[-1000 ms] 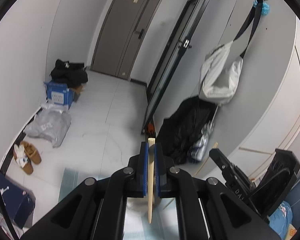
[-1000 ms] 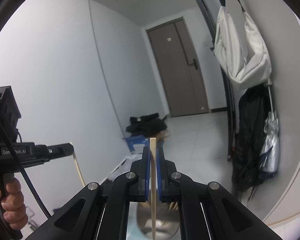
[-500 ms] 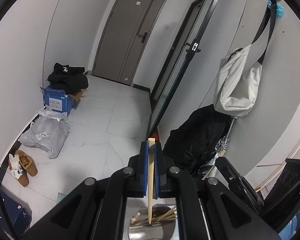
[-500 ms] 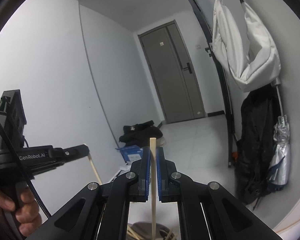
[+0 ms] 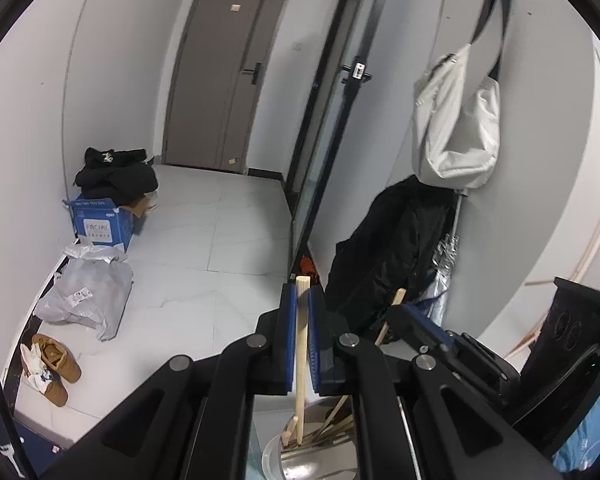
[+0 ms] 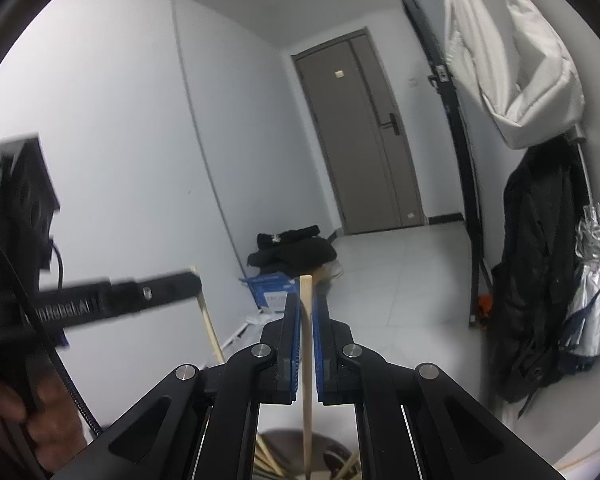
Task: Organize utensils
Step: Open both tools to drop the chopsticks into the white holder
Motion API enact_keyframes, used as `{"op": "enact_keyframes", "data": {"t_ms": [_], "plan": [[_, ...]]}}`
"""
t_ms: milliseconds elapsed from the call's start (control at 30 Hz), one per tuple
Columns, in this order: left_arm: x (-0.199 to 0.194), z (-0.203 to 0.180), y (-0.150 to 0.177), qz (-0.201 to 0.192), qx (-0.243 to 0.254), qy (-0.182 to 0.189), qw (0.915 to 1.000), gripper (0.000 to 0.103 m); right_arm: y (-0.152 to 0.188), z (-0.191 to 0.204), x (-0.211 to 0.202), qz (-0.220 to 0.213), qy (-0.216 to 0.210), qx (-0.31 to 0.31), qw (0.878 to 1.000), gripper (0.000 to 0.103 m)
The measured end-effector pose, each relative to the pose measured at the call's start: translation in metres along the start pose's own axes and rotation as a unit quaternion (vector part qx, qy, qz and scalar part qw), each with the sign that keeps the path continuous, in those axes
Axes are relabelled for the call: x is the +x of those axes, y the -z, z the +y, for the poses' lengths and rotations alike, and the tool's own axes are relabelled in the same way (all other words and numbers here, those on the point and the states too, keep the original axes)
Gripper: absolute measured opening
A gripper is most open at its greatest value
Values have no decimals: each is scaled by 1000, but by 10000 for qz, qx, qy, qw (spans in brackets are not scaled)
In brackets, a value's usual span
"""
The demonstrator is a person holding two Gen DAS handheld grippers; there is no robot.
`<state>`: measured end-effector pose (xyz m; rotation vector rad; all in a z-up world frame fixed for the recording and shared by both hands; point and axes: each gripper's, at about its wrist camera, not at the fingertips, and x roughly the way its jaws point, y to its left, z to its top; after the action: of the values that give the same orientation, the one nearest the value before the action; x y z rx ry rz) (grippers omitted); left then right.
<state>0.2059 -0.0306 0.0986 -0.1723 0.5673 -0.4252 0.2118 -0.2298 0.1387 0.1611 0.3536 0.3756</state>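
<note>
My left gripper (image 5: 302, 300) is shut on a wooden chopstick (image 5: 301, 360) that hangs upright, its lower end inside a round metal holder (image 5: 284, 460) with several other sticks. My right gripper (image 6: 307, 304) is shut on a second wooden chopstick (image 6: 307, 380), also upright, its lower end dipping into the metal holder (image 6: 332, 452). In the left wrist view the right gripper (image 5: 400, 312) comes in from the right with its chopstick (image 5: 388, 320) slanting down. The right wrist view shows the left gripper (image 6: 192, 280) at the left, its chopstick (image 6: 210, 328) slanting down, a hand (image 6: 48, 428) on its handle.
A hallway lies ahead with a grey door (image 5: 224, 68). A white bag (image 5: 456, 120), a black coat (image 5: 396, 248) and a folded umbrella (image 5: 444, 268) hang on the right wall. A blue box (image 5: 100, 224) under dark clothes, a plastic bag (image 5: 84, 296) and brown shoes (image 5: 56, 364) lie on the floor at left.
Both grippers have sunk with their chopsticks, and the metal holder has come into view beneath them. The right gripper has drawn closer to the left one.
</note>
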Motion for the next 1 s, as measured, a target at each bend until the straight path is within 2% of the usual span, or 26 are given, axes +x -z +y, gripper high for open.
{"op": "enact_keyframes", "data": {"t_ms": [133,400,500,667,767,833,900,933,967,1000], "plan": [[-1,-7,6,25,266,-38,9996,2,10,3,-7,63,-125,-231,9996,5],[5,-4,16,293,107,51,9995,2,26,1,-10,411,-270,-295,9984,5],[9,-5,21,485,53,194,9986,2,33,1,-6,637,-353,-283,9969,5],[15,-13,34,870,359,349,9950,2,43,0,-1,1005,-492,-177,9936,8],[11,-5,37,984,189,438,9940,3,48,-4,-5,1207,-572,-48,9910,8],[7,-1,38,1053,49,359,9938,9,50,-8,-13,1251,-504,-27,9909,10],[-2,1,39,971,-11,172,9951,19,52,-10,-21,1293,-521,53,9902,23],[-9,3,39,899,-73,121,9959,21,53,-12,-26,1376,-579,119,9887,25],[-14,4,39,849,-126,94,9963,29,53,-12,-30,1401,-631,156,9880,26],[-21,5,40,787,-184,34,9967,40,53,-10,-32,1394,-629,160,9881,26]]}}
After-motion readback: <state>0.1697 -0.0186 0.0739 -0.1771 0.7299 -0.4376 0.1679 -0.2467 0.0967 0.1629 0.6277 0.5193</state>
